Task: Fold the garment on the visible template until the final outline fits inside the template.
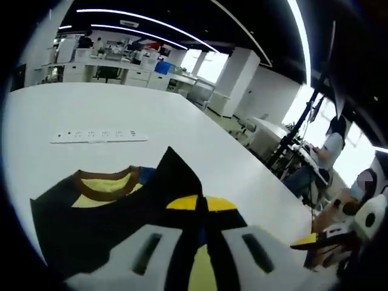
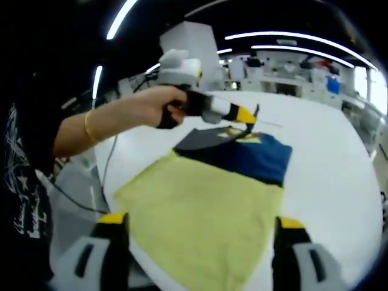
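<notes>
Lying spread on the large white round-edged table (image 2: 339, 151), the yellow, navy and black short-sleeved garment with a brown collar (image 2: 206, 206) is reaching from the near edge toward the middle, its yellow part nearest the right gripper (image 2: 200, 233) and its navy and black part farther off. In the right gripper view, that tool's grey jaws with yellow tips are standing wide apart on either side of the yellow cloth, gripping nothing. Farther over the garment, the left gripper (image 2: 250, 121), held in a person's hand (image 2: 151, 106) wearing a thin gold bracelet (image 2: 88, 128), is pinching a raised black corner of the fabric at its yellow-and-black tips. In the left gripper view, the left gripper (image 1: 203, 212) is showing its jaws drawn close together around a lifted fold of black cloth, with the brown collar (image 1: 104, 185) lying flat to the left and yellow panels showing beside it. Beyond the garment, a white power strip (image 1: 99, 136) is lying on the table, well apart from the cloth. Far behind, white lab benches crowded with equipment (image 1: 115, 60) are lining the room, and a seated person in a white shirt (image 1: 324, 154) is working at a desk to the right. No container is showing among these things.
</notes>
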